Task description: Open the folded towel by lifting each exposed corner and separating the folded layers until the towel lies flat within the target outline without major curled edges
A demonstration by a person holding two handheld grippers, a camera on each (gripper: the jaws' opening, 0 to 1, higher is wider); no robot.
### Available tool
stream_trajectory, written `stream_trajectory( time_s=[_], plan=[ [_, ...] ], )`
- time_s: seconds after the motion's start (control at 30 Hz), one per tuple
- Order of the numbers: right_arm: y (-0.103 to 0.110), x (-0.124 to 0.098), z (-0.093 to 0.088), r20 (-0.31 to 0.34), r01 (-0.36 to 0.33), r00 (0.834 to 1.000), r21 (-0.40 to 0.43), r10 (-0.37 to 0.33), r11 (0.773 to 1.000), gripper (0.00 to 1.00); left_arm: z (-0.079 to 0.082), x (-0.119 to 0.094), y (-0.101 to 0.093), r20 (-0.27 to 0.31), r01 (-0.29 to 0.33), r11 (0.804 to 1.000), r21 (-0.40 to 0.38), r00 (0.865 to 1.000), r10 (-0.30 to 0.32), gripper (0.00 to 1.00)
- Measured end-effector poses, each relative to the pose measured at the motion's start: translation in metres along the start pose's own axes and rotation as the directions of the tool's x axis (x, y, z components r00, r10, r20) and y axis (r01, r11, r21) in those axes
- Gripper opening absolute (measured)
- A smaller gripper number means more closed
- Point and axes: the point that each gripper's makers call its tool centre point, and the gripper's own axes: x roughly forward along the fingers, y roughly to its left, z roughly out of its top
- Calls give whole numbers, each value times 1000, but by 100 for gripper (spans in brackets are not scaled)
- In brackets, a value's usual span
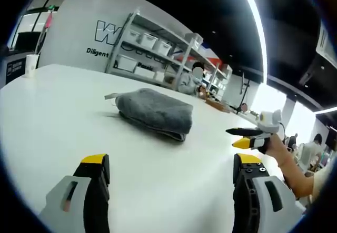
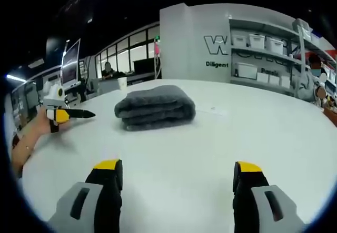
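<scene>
A grey towel [image 1: 155, 112], folded into a thick stack with a small tag at one corner, lies on the white table [image 1: 58, 117]. My left gripper [image 1: 171, 162] is open, low over the table, a short way in front of the towel and apart from it. In the right gripper view the towel [image 2: 155, 108] shows its layered folded edge toward me. My right gripper [image 2: 178, 166] is open too, short of the towel with nothing between its jaws. A hand holds the right gripper [image 1: 248, 137] off to the towel's side. The left gripper [image 2: 66, 113] comes in from the left.
A paper cup [image 1: 31, 63] stands near the table's far edge. Metal shelves with white bins [image 1: 152, 49] line the wall behind, and a person [image 1: 192, 80] sits there. Bare white table [image 2: 274, 138] surrounds the towel on all sides.
</scene>
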Motion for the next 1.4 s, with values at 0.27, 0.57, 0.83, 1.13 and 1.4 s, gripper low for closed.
stream_trajectory(
  time_s=[0.27,0.57,0.83,1.13,1.4],
  plan=[
    [2,1,-3,-11,-1,1000,-6,1,1000,86,0,1,0,-2,3,1000,5,1000,-3,95],
    [2,1,-7,-27,13,1000,-20,-13,1000,84,0,1,0,-6,2,1000,3,1000,-2,95],
    [1,2,-7,-27,12,1000,-17,-12,1000,84,-2,1,-1,-11,3,1000,3,1000,-3,95],
    [1,0,-4,-13,12,1000,-9,-13,1000,84,-3,1,-1,-14,2,1000,1,1000,-2,95],
    [5,0,4,16,2,1000,-24,-2,1000,83,-2,1,0,-16,1,1000,0,1000,-1,95]
  ],
)
